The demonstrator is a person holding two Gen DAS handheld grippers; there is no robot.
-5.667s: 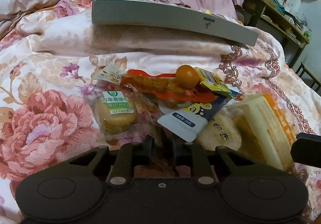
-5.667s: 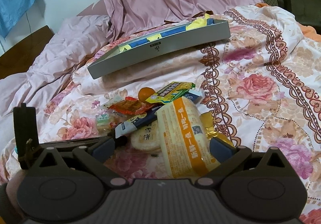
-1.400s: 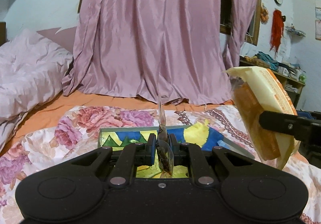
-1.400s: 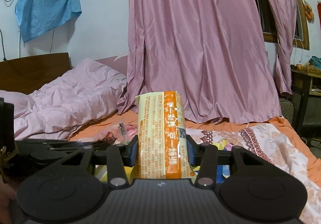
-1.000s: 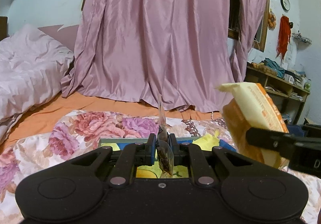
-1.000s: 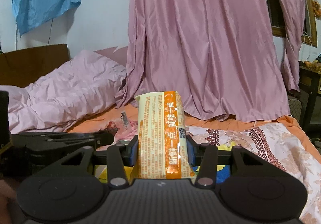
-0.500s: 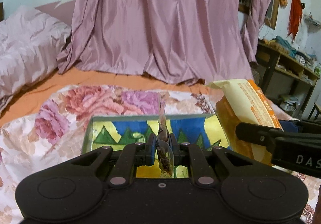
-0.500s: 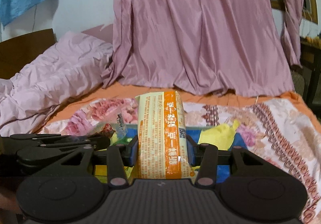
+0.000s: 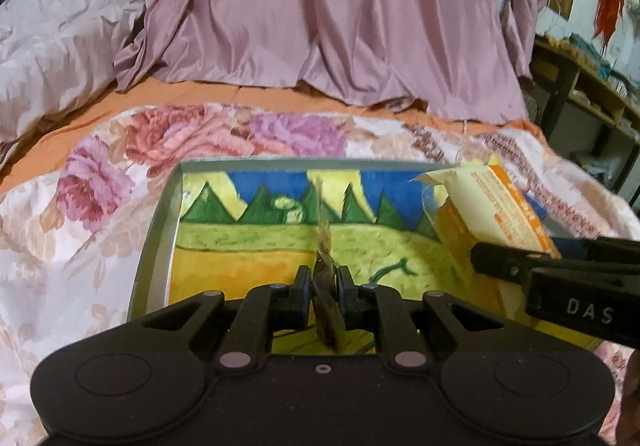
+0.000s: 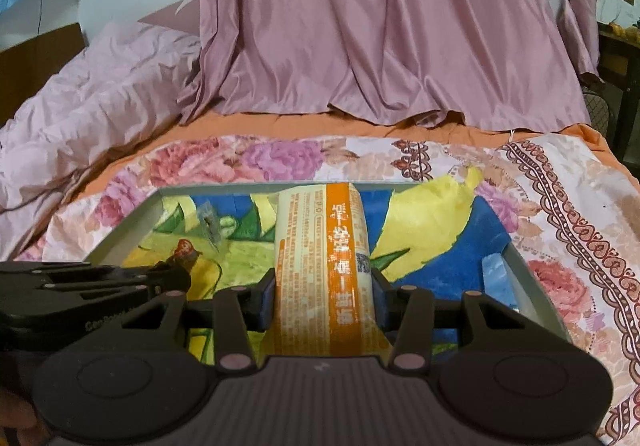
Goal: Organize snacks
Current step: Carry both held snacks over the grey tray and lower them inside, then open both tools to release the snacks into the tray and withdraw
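A: Any lettering to read?

B: "DAS" in pale capitals on the side of the right gripper (image 9: 516, 266), at the frame's right edge, cut off after the S.

A: And the left gripper (image 10: 176, 278)?

B: Small pale letters on its body; they look like "Gen Robot", not sure.

A: The orange pack (image 10: 324, 270)?

B: White Chinese characters down its orange stripe and fine print on the cream side, too small to read.
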